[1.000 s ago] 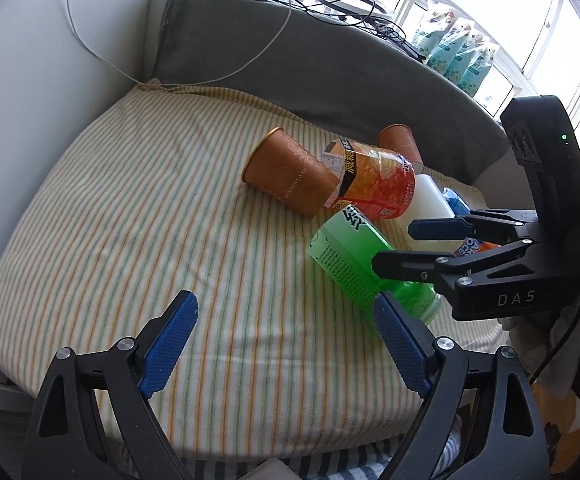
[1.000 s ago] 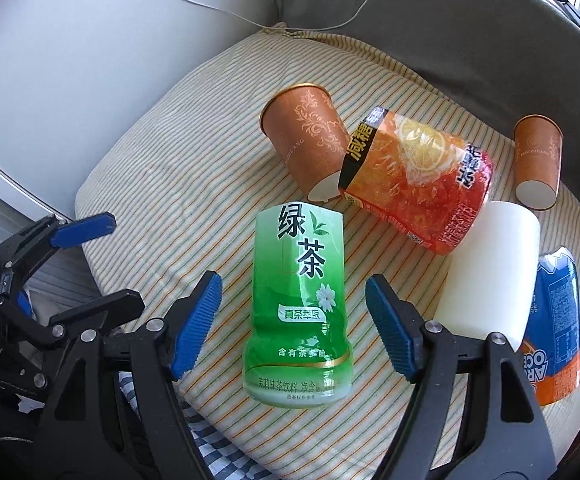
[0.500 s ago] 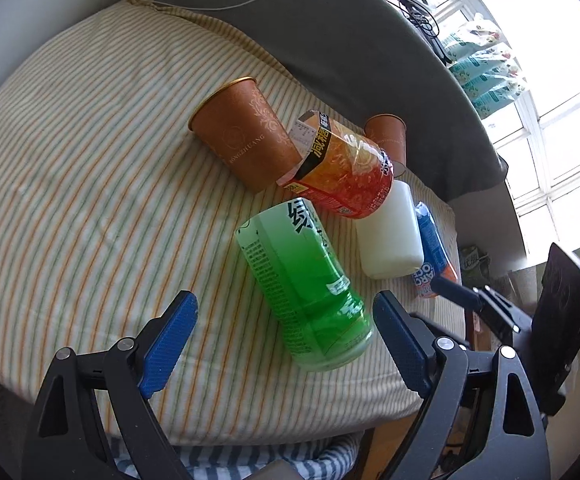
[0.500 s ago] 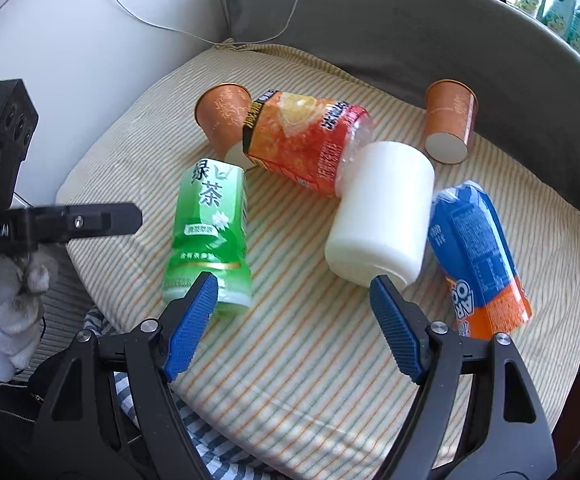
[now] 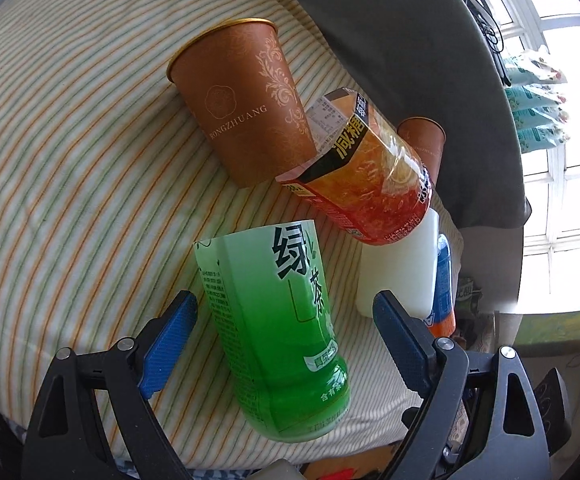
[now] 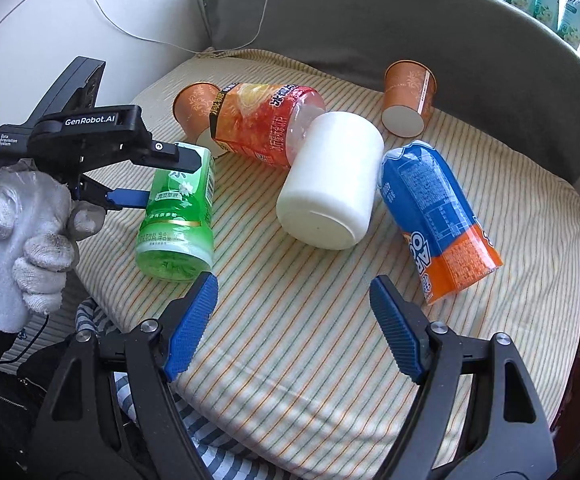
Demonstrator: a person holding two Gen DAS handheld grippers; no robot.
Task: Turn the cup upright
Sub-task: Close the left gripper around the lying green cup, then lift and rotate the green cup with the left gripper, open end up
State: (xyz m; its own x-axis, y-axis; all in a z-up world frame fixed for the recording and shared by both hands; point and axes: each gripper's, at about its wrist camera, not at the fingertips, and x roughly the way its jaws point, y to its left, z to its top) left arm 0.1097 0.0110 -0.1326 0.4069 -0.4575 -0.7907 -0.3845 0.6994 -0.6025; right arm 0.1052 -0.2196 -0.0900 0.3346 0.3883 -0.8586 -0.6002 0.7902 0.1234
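Green tea cup [image 5: 279, 332] lies on its side on the striped cushion [image 5: 69, 152], between the spread fingers of the left gripper [image 5: 285, 328], ungripped. Right gripper [image 6: 294, 324] hovers released above bare cushion, near the white cup [image 6: 332, 178].

left gripper [image 6: 157, 180] straddles the lying green cup [image 6: 177, 216], jaws apart, seemingly not touching; right gripper [image 6: 294, 330] hangs spread above the striped cushion [image 6: 310, 360], near the white cup [image 6: 330, 180].

Green cup [image 5: 281, 320], brown floral cup [image 5: 245, 108], striped cushion [image 5: 69, 160]
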